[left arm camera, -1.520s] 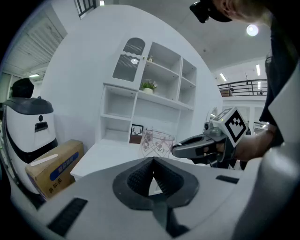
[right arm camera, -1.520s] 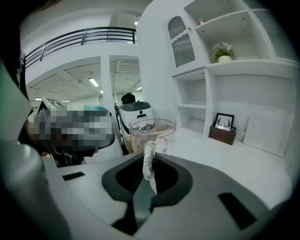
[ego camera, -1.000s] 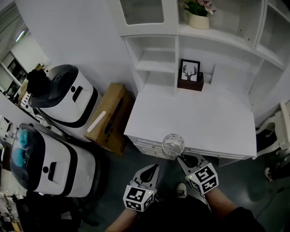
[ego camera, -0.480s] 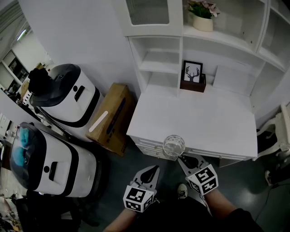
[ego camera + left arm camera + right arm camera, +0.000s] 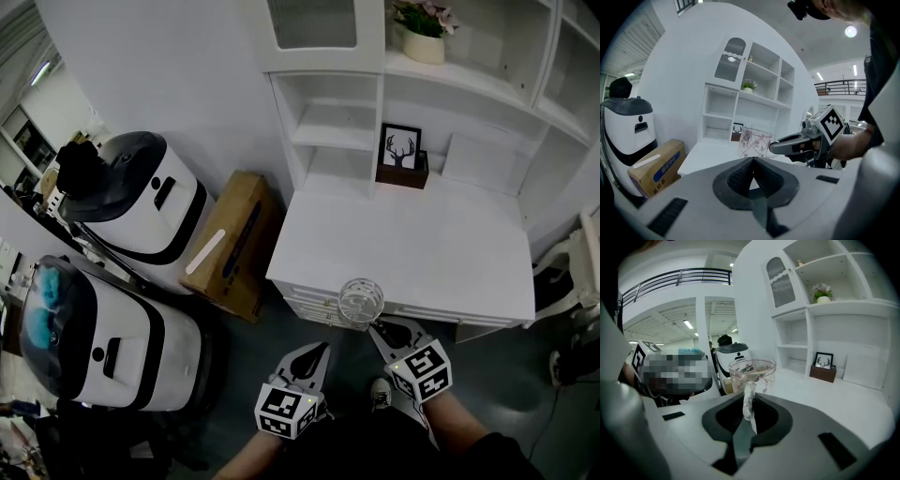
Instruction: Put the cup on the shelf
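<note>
A clear glass cup with a faint floral print hangs just off the front edge of the white desk-and-shelf unit, pinched by its near wall between the closed jaws of the right gripper. The left gripper waits lower and further from the unit's front edge, its jaws pressed together on nothing.

Over the past second little has changed. The unit has drifted slightly rightward in the head view, while the cup keeps its place at the desk edge in the same grip. The carry to the shelves looks barely begun, and the whole desktop remains to be crossed.

The cup appears empty. A white pot of pink flowers stands on the unit's upper shelf. The open cubbies at the unit's left side hold nothing visible. A black-framed deer picture stands on a dark wooden base at the back of the desktop. A brown cardboard box sits on the floor against the unit's left side, apparently closed.
</note>
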### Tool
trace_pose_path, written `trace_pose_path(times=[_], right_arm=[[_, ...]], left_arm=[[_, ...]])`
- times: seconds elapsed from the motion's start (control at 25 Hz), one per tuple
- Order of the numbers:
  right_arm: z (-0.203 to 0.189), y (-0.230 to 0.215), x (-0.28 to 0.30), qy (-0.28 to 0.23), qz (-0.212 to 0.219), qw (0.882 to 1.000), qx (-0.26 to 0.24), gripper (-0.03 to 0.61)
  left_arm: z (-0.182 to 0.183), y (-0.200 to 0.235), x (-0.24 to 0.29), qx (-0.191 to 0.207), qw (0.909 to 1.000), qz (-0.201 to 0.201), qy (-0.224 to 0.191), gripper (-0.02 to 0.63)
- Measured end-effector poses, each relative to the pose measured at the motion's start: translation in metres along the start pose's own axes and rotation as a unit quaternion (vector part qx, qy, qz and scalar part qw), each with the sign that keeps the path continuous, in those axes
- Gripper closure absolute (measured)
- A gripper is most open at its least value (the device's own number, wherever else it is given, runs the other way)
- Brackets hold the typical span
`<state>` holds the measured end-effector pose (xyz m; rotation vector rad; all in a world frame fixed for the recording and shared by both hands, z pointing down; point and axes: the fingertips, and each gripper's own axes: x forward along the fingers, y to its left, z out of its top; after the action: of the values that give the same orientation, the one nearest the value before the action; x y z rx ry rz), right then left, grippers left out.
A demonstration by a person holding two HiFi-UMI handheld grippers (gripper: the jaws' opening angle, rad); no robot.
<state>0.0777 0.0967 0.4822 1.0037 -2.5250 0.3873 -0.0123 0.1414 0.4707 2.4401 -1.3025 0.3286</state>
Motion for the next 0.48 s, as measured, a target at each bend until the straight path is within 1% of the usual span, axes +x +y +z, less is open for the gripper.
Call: trace_pose_path(times=[0.48], right_arm=[[0.002,0.018,0.018,0.005,-0.021,1.0,0.011,0.549]], left_arm=[[-0.005,0.025,-0.012,0.001,0.9998,-0.021,0.004,0.609]])
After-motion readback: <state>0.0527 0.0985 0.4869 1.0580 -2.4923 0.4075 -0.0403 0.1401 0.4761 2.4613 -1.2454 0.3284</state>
